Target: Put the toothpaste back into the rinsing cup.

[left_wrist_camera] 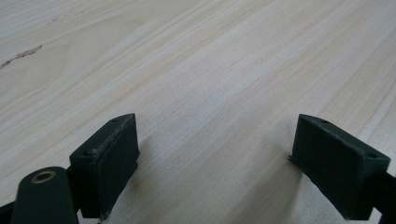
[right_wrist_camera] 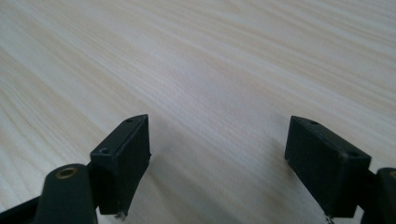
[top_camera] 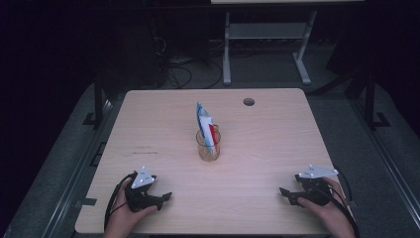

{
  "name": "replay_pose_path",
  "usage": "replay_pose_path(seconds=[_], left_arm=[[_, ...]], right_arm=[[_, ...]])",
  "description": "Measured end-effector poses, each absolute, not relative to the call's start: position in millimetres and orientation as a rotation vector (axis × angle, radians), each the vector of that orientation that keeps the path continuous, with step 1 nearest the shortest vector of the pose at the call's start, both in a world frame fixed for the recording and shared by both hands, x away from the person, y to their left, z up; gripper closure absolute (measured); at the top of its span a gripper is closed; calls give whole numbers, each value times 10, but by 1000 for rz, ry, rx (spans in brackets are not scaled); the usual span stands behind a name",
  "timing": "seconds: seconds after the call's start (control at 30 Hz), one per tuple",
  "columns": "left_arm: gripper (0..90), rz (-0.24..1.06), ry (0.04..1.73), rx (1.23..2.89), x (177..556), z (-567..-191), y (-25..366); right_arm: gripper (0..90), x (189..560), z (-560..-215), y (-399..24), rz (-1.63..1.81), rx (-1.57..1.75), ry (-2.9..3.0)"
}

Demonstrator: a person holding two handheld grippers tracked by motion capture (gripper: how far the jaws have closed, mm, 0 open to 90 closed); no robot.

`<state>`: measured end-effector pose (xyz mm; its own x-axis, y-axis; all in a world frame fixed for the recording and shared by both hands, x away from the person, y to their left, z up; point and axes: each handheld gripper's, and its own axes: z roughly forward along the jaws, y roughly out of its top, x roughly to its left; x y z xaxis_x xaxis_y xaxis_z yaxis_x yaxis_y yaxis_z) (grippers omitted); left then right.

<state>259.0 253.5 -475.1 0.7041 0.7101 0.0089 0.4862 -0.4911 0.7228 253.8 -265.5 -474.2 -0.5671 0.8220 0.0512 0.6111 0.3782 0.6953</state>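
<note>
A clear glass cup (top_camera: 208,146) stands upright in the middle of the wooden table (top_camera: 277,134). A white, blue and red tube (top_camera: 205,121) stands in it and leans toward the far left. My left gripper (top_camera: 166,198) rests near the front left edge, pointing right, well apart from the cup. In the left gripper view its jaws (left_wrist_camera: 212,158) stand wide apart over bare wood. My right gripper (top_camera: 286,194) lies near the front right edge and points left. In the right gripper view it (right_wrist_camera: 217,158) is open too, with nothing between its pads.
A round cable hole (top_camera: 248,102) sits near the table's far edge. Behind the table, the white legs of another desk (top_camera: 227,49) and loose cables stand on the dark floor. Dark frame posts flank the table on both sides.
</note>
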Motion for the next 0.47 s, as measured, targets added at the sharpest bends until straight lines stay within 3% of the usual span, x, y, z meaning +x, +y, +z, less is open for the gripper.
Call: replay_pose_path(seconds=[0.47], left_arm=[[134, 400, 909, 2187, 2588, -4752, 2534]], right_arm=[[167, 2453, -4816, -2688, 1010, 1234, 2289]])
